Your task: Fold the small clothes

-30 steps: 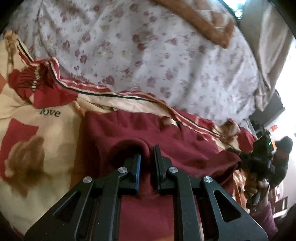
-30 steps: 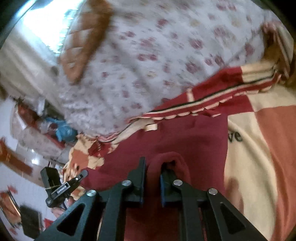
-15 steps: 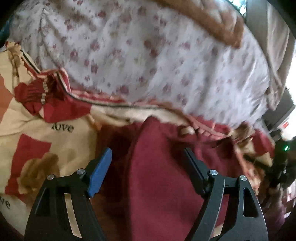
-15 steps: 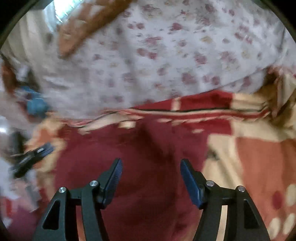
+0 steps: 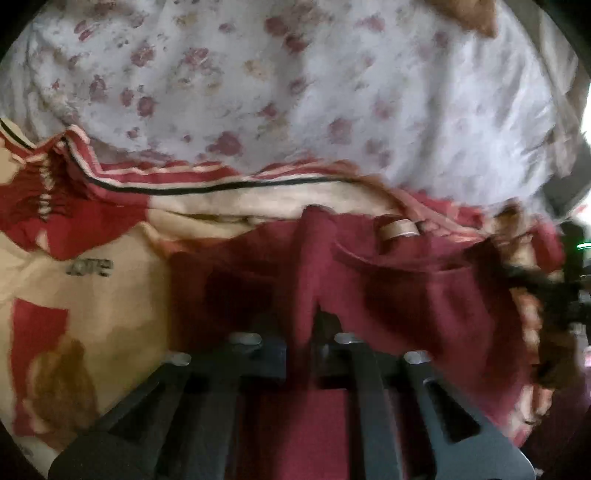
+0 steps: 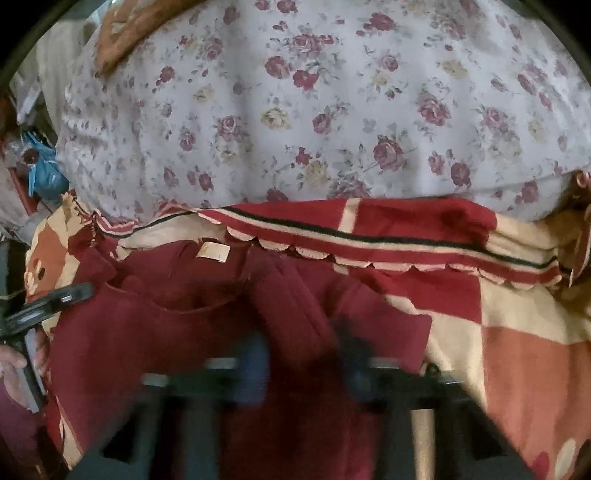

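Observation:
A maroon garment [image 5: 406,295] lies flat on a cream and red blanket [image 5: 92,314], its beige neck label [image 5: 399,229] at the far edge. My left gripper [image 5: 304,332] is shut on a raised ridge of the maroon cloth. In the right wrist view the same garment [image 6: 166,332] and label [image 6: 213,252] show. My right gripper [image 6: 303,354] is blurred and its jaws are closing, with a thick fold of the maroon cloth filling the gap between them. The left gripper's tool [image 6: 40,306] shows at the left edge of that view.
A white sheet with red roses [image 6: 332,110] covers the bed beyond the blanket [image 6: 517,350]. A brown cushion [image 6: 125,33] lies at the far corner. Blue and red clutter [image 6: 40,173] sits off the bed's left side. A hand [image 6: 14,369] holds the left tool.
Both grippers let go of the cloth and opened wide half a second ago. Both have since moved along the garment and closed again around new ridges of maroon cloth.

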Motion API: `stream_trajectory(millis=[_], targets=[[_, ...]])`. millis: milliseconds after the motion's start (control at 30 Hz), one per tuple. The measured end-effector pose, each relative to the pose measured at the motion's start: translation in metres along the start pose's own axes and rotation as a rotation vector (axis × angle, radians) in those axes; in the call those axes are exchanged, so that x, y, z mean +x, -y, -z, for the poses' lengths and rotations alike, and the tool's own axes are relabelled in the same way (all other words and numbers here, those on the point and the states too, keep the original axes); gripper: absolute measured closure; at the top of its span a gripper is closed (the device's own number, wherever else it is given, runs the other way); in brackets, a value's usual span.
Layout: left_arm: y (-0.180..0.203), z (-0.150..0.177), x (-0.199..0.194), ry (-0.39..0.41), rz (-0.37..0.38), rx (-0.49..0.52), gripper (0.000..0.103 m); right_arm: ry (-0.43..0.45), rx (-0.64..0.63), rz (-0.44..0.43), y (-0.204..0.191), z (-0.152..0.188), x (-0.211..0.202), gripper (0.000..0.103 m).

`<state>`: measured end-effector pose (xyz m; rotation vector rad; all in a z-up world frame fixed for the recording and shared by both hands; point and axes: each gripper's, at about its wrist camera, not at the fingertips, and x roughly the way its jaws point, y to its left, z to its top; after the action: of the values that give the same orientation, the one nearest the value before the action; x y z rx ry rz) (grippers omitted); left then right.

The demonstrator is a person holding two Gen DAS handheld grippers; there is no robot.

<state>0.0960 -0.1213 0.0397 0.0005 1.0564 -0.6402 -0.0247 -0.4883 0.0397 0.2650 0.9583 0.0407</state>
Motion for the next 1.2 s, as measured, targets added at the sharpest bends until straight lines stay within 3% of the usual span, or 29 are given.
stream_trajectory(millis=[133,233,367,433,467,500,567,700,767,867,933,967,1033,1100,1200], targets=[[-0.006,-0.015,-0.011,0.070,-0.015,-0.016,0.095,0.081,-0.038,0.051,-0.001,-0.011,-0.020,0.094],[-0.014,-0.025,-0.010,0.102,-0.002,-0.062,0.095,0.117,0.009,0.100,0.010,-0.021,-0.018,0.094],[-0.017,-0.024,0.027,-0.009,-0.057,-0.063,0.095,0.029,0.045,0.127,0.016,-0.022,0.023,0.094],[-0.025,-0.021,0.032,-0.036,-0.044,-0.098,0.090,-0.040,0.053,0.144,0.019,-0.019,0.038,0.088],[-0.028,-0.020,0.027,-0.023,-0.028,-0.106,0.084,-0.026,0.063,0.159,0.022,-0.017,0.033,0.071],[-0.030,-0.020,0.020,-0.001,-0.026,-0.108,0.073,0.005,0.072,0.172,0.023,-0.015,0.025,0.063],[-0.031,-0.018,0.003,0.039,-0.052,-0.098,0.061,0.059,0.084,0.175,0.025,-0.011,-0.001,0.062],[-0.020,-0.009,-0.023,0.103,-0.164,-0.037,0.048,0.050,0.034,0.080,0.004,0.005,-0.033,0.062],[-0.012,0.001,-0.016,0.067,-0.195,0.002,0.044,-0.017,-0.049,0.041,-0.018,0.018,-0.023,0.062],[-0.008,0.012,0.013,-0.018,-0.256,0.004,0.043,-0.064,-0.102,0.126,-0.025,0.028,0.007,0.063],[-0.014,0.015,0.016,0.028,-0.289,-0.029,0.029,-0.075,-0.057,0.183,-0.011,0.024,0.022,0.066],[-0.016,0.015,0.014,0.029,-0.305,-0.045,0.028,-0.072,0.014,0.144,-0.002,0.022,0.019,0.066],[-0.021,0.015,0.006,0.020,-0.279,-0.072,0.029,-0.059,0.053,0.122,-0.001,0.023,0.003,0.066],[-0.024,0.019,-0.009,0.031,-0.268,-0.078,0.029,-0.051,-0.003,0.149,-0.012,0.032,-0.022,0.064],[-0.021,0.031,-0.035,0.065,-0.254,-0.077,0.029,-0.079,-0.031,0.065,-0.020,0.056,-0.054,0.064]])
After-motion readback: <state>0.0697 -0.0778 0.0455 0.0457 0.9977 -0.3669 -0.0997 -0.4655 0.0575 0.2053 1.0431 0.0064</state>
